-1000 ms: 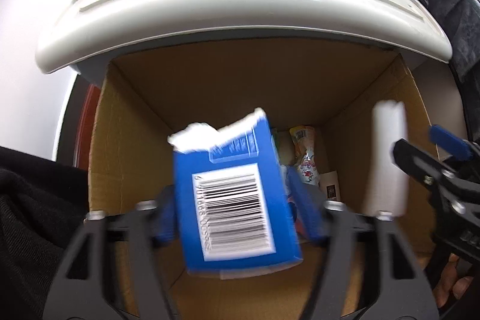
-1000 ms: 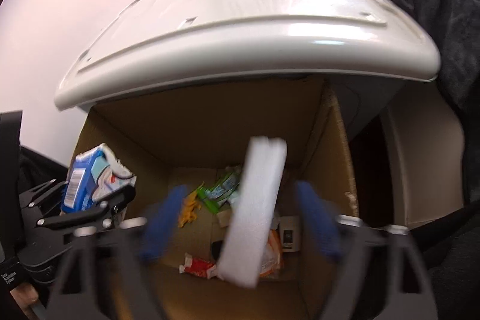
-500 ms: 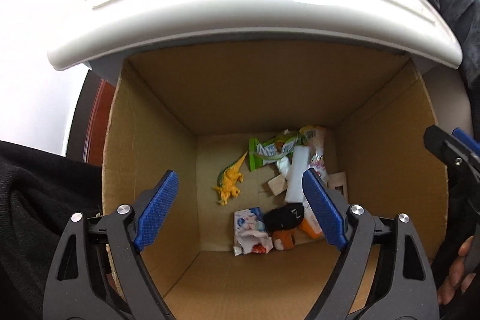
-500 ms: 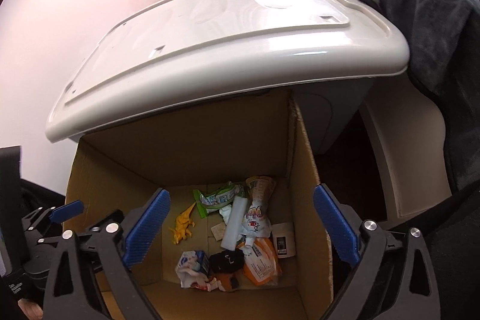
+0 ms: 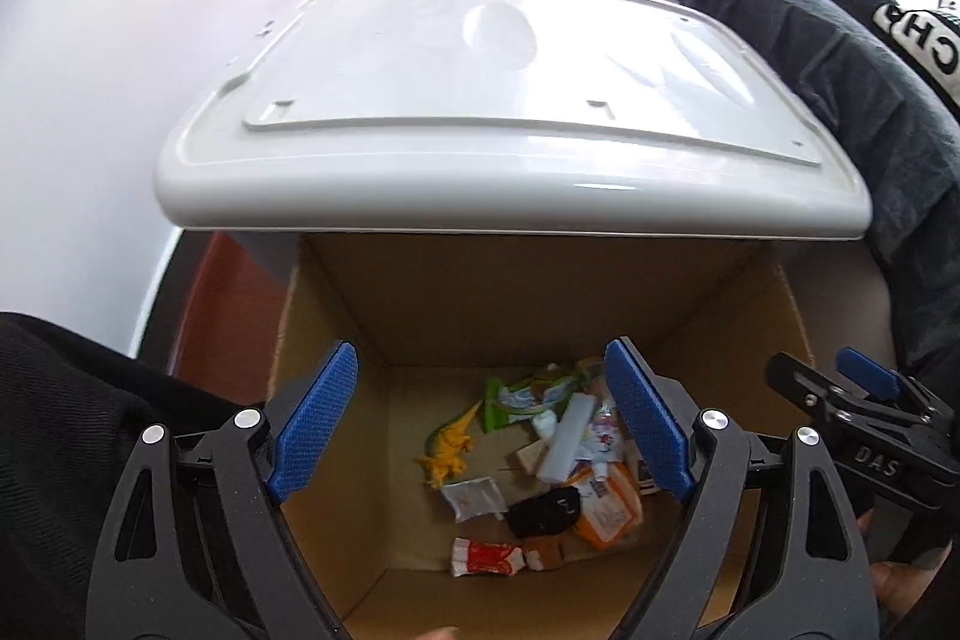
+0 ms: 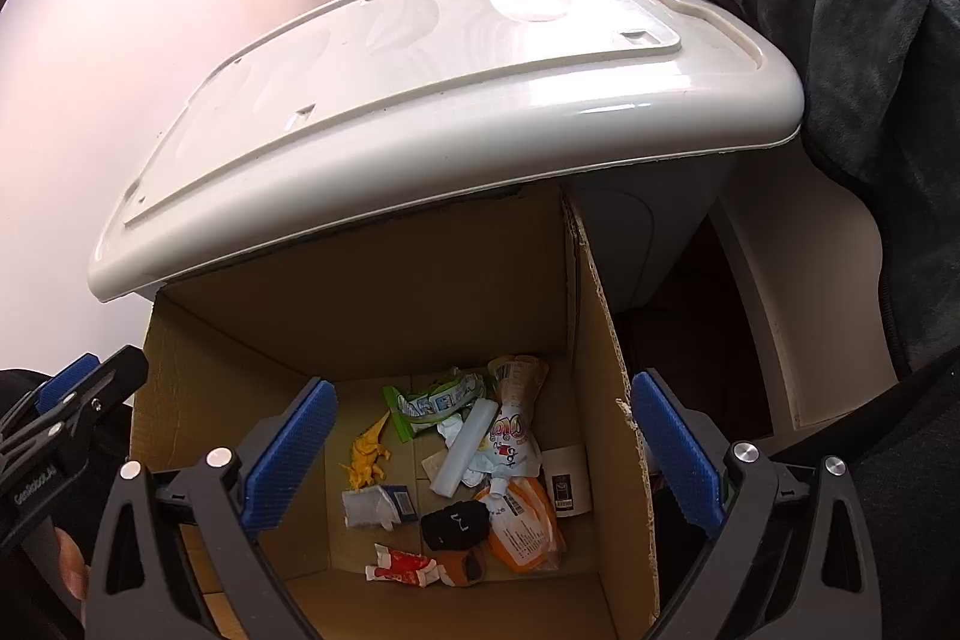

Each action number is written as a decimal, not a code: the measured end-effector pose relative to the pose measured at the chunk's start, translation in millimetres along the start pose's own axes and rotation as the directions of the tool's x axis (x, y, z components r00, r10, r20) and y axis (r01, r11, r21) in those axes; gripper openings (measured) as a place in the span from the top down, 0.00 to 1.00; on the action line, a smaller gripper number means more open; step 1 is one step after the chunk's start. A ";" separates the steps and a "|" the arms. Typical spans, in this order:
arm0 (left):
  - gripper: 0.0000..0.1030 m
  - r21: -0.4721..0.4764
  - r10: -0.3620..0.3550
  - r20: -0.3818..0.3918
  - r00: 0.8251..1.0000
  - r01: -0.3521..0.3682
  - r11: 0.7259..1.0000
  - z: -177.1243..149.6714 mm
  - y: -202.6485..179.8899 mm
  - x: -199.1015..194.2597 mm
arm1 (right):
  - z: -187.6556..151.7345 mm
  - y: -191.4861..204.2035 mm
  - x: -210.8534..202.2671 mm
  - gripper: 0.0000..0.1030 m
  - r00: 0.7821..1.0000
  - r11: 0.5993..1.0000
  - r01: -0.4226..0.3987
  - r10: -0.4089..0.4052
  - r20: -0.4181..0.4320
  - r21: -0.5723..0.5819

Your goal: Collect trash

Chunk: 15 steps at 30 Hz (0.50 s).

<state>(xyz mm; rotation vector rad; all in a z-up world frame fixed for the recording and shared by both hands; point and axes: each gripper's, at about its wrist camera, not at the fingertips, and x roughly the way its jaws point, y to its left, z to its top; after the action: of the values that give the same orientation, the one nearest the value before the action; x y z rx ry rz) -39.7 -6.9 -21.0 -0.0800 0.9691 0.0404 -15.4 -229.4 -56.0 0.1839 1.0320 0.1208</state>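
Note:
An open cardboard box point(image 5: 480, 292) point(image 6: 390, 304) holds several bits of trash on its floor. Among them are a white foam stick point(image 5: 567, 436) point(image 6: 465, 445), a crumpled blue-and-white carton point(image 5: 474, 497) point(image 6: 378, 505), a yellow toy dinosaur point(image 5: 450, 445) point(image 6: 367, 451), a green wrapper point(image 5: 522, 397) and an orange pouch point(image 5: 609, 511). My left gripper point(image 5: 480, 349) hangs above the box mouth, open, with nothing between its blue pads. My right gripper point(image 6: 485, 383) stands beside it over the box's right wall, open wide and empty.
A white plastic lid point(image 5: 498, 112) point(image 6: 420, 88) overhangs the box's far edge. A dark garment point(image 5: 840, 70) drapes at the right. A pale wall is to the left, pink curtains behind. Each gripper shows at the edge of the other's view.
The blue carton left the left jaws and the white foam stick left the right jaws; both now lie in the box. Both grippers opened wider, and the left one rose.

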 end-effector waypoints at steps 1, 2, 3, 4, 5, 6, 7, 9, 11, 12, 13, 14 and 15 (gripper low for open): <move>0.20 -0.005 -0.003 -0.001 1.000 0.003 1.000 0.1 1.3 0.5 | -0.1 0.7 0.0 0.06 1.000 1.000 0.001 -0.001 0.000 -0.001; 0.20 -0.012 -0.007 -0.004 1.000 0.007 1.000 0.2 2.7 1.2 | -0.1 0.6 0.2 0.06 1.000 1.000 0.001 -0.001 -0.001 -0.001; 0.20 -0.018 -0.013 -0.006 1.000 0.013 1.000 0.2 3.7 2.1 | 0.0 1.1 0.6 0.06 1.000 1.000 0.001 -0.001 -0.002 -0.002; 0.20 -0.019 -0.019 -0.010 1.000 0.019 1.000 0.8 4.2 2.2 | 0.0 1.3 0.6 0.06 1.000 1.000 0.002 -0.002 -0.005 -0.004; 0.20 -0.018 -0.020 -0.012 1.000 0.020 1.000 0.5 4.5 3.1 | 0.0 1.8 1.1 0.06 1.000 1.000 0.002 -0.002 -0.006 -0.006; 0.20 -0.015 -0.023 -0.015 1.000 0.023 1.000 0.7 4.2 3.2 | 0.1 2.0 1.3 0.06 1.000 1.000 0.004 -0.004 -0.008 -0.008; 0.20 -0.010 -0.024 -0.017 1.000 0.024 1.000 0.6 3.7 3.6 | 0.1 2.0 1.8 0.06 1.000 1.000 0.004 -0.004 -0.008 -0.009; 0.20 -0.001 -0.028 -0.022 0.999 0.028 1.000 -2.1 2.8 5.5 | 0.1 1.9 2.0 0.06 1.000 1.000 0.004 -0.004 -0.009 -0.008; 0.20 0.002 -0.034 -0.025 0.999 0.034 0.999 -3.0 2.3 5.7 | 0.2 2.0 2.1 0.06 1.000 1.000 0.005 -0.005 -0.011 -0.008; 0.20 0.003 -0.037 -0.026 0.999 0.037 0.999 -3.2 2.1 5.9 | 0.1 2.2 2.4 0.06 1.000 1.000 0.005 -0.005 -0.011 -0.008; 0.20 0.003 -0.037 -0.026 0.999 0.037 0.999 -3.2 2.1 6.3 | 0.0 2.3 2.5 0.06 1.000 1.000 0.005 -0.006 -0.011 -0.008; 0.20 0.003 -0.037 -0.027 0.999 0.037 0.999 -3.3 1.9 6.7 | 0.0 2.3 2.5 0.06 1.000 1.000 0.005 -0.005 -0.011 -0.009; 0.20 0.002 -0.039 -0.027 0.999 0.039 0.999 -3.3 2.1 6.8 | 0.0 2.5 2.5 0.06 1.000 1.000 0.006 -0.006 -0.011 -0.009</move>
<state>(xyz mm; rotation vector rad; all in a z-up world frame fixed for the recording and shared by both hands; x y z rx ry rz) -38.8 -5.1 -28.5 -0.0974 0.9946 0.0024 -14.2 -226.5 -57.6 0.1719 1.0426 0.1217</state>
